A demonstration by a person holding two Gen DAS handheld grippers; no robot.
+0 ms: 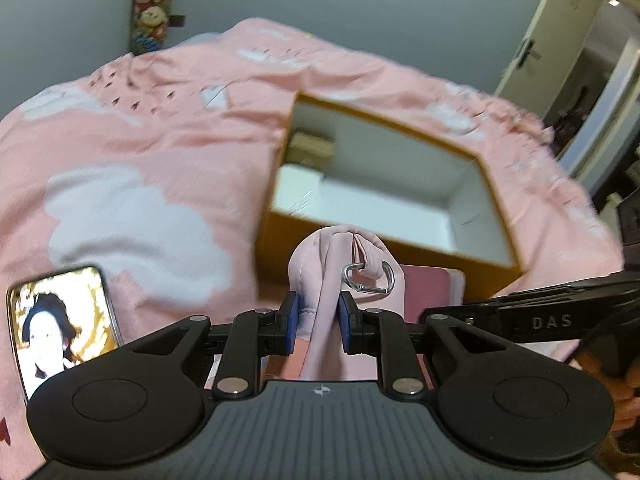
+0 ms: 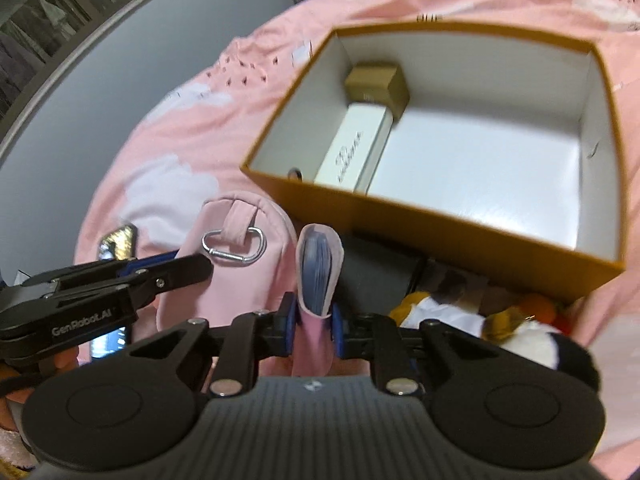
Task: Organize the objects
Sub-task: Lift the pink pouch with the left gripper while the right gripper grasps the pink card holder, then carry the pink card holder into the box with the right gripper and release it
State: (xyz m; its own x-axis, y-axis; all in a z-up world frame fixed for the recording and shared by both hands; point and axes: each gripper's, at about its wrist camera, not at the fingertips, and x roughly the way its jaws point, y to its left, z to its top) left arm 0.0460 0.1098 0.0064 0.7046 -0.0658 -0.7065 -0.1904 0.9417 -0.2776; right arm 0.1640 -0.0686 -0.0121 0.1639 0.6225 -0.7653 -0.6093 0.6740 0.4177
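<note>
— Presently, what is held by the left gripper (image 1: 318, 322)?
— A pink pouch (image 1: 320, 276) is pinched between its blue pads, just before the orange box (image 1: 496, 208). A silver carabiner (image 1: 370, 278) is hung from the pouch's loop.
— And the right gripper (image 2: 314, 326)?
— Its jaws are pressed on another fold of the pouch (image 2: 240, 276), where a blue lining is exposed.
— How is the box found?
— It is set open on the pink bedspread (image 1: 140, 152); a white carton (image 2: 352, 152) and a gold block (image 2: 378, 82) are lodged along one wall. A lit phone (image 1: 60, 328) is lying nearby.
</note>
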